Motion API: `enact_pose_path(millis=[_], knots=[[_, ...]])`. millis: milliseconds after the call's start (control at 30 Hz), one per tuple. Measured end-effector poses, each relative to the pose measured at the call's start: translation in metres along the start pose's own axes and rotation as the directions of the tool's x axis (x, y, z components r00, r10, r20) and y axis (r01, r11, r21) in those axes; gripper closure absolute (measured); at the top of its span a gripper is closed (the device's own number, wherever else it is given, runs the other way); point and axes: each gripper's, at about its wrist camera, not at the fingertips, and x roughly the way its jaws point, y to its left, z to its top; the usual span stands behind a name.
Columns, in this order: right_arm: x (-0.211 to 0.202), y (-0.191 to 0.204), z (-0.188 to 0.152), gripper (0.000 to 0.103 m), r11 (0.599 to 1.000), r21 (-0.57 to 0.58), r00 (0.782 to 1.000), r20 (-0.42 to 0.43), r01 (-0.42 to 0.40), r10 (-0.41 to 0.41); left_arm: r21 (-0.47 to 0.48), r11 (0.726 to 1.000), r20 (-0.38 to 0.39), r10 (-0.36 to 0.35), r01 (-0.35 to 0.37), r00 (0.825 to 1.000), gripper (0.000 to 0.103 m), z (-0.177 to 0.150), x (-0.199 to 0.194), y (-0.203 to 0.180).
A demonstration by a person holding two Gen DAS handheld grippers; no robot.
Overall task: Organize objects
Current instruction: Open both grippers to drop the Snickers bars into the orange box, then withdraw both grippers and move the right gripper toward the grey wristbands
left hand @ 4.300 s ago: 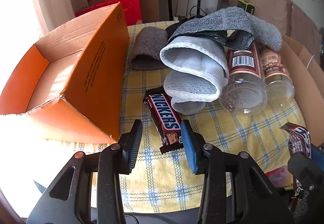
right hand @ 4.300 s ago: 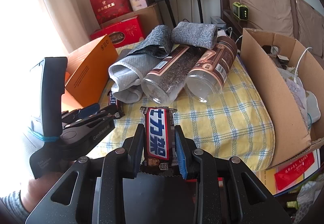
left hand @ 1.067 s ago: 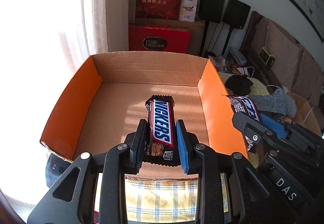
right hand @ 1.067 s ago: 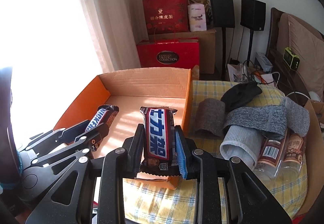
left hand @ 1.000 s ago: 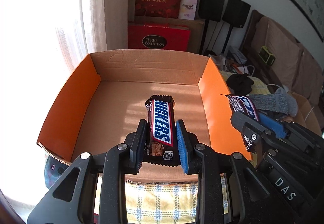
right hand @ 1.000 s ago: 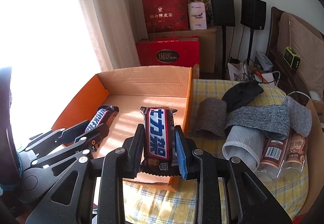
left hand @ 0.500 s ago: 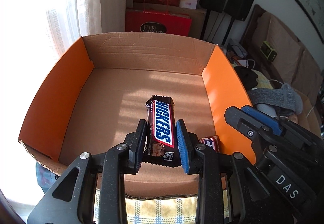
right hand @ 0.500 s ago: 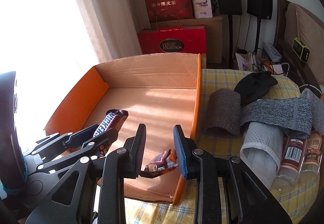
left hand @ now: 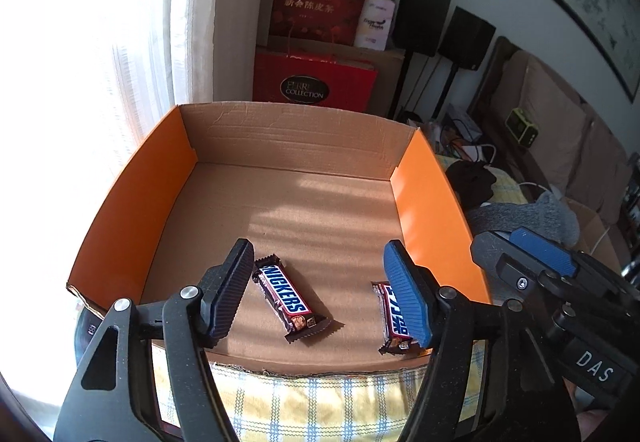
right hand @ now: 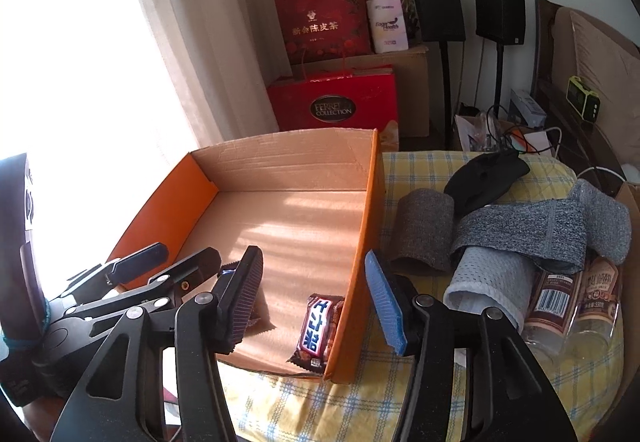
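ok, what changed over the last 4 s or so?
Both grippers carried their bars from the yellow checked cloth to the orange cardboard box and let go: left gripper open over the brown Snickers bar, right gripper open over the Chinese-labelled bar. Socks and bottles unmoved.

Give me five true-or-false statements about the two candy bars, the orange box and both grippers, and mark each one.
1. Both Snickers bars lie on the floor of the orange box. True: the English-label bar and the Chinese-label bar both rest inside.
2. The left gripper is shut on a bar. False: its jaws stand wide open, holding nothing.
3. The Chinese-label bar lies beside the box's right wall. True.
4. The right gripper holds a bottle. False: it is open and empty; the two bottles lie on the checked cloth.
5. The grey fabric pieces are inside the box. False: the grey fabric pieces lie outside it, on the cloth.
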Motion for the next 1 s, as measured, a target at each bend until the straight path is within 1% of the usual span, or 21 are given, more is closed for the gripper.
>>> enact_pose_path(millis=[33,100,167,233,300,333,367,400,500,567,667,867,1000], knots=[[-0.005,0.0,0.001,0.039,1.0,-0.005,1.0,0.009,0.009,-0.009,0.009,1.0,0.009,0.008,-0.008,1.0,0.039,0.0,-0.003,-0.002],[-0.013,-0.001,0.001,0.027,0.999,-0.014,0.999,0.029,0.032,-0.032,0.024,1.0,0.028,0.018,-0.019,0.999,0.037,0.001,-0.008,-0.005],[-0.021,-0.003,0.002,0.019,0.998,-0.022,0.997,0.044,0.057,-0.056,0.041,0.999,0.043,0.029,-0.03,0.999,0.037,0.001,-0.013,-0.01],[-0.027,-0.007,0.001,0.019,0.997,-0.026,0.996,0.053,0.075,-0.073,0.054,0.998,0.051,0.036,-0.039,0.998,0.037,0.001,-0.016,-0.014],[-0.032,-0.013,0.0,0.014,0.996,-0.02,0.995,0.056,0.082,-0.081,0.067,0.997,0.056,0.037,-0.041,0.998,0.034,0.001,-0.019,-0.018],[-0.035,-0.016,-0.001,0.012,0.996,-0.014,0.995,0.058,0.085,-0.084,0.07,0.997,0.061,0.04,-0.044,0.997,0.016,0.001,-0.021,-0.019],[-0.038,-0.02,-0.001,0.01,0.996,-0.009,0.994,0.061,0.089,-0.089,0.069,0.997,0.078,0.038,-0.043,0.996,0.003,0.0,-0.024,-0.02],[-0.04,-0.023,-0.002,0.008,0.995,-0.004,0.993,0.063,0.097,-0.096,0.067,0.997,0.098,0.033,-0.04,0.995,0.001,0.0,-0.028,-0.021],[-0.048,-0.034,-0.004,0.002,0.993,0.004,0.99,0.072,0.12,-0.12,0.077,0.996,0.127,0.037,-0.047,0.991,0.0,0.0,-0.036,-0.025],[-0.053,-0.039,-0.005,0.002,0.991,0.008,0.988,0.076,0.137,-0.137,0.082,0.995,0.138,0.037,-0.049,0.99,0.0,0.001,-0.039,-0.027],[-0.059,-0.047,-0.006,0.001,0.988,0.016,0.985,0.079,0.153,-0.153,0.073,0.997,0.127,0.013,-0.023,0.992,0.0,0.002,-0.042,-0.029],[-0.071,-0.062,-0.008,0.001,0.984,0.021,0.981,0.08,0.175,-0.176,0.045,0.998,0.097,-0.056,0.052,0.994,0.0,0.001,-0.043,-0.034],[-0.081,-0.074,-0.009,0.001,0.976,0.016,0.973,0.08,0.218,-0.218,0.074,0.995,0.099,-0.073,0.066,0.992,0.0,0.001,-0.045,-0.044]])
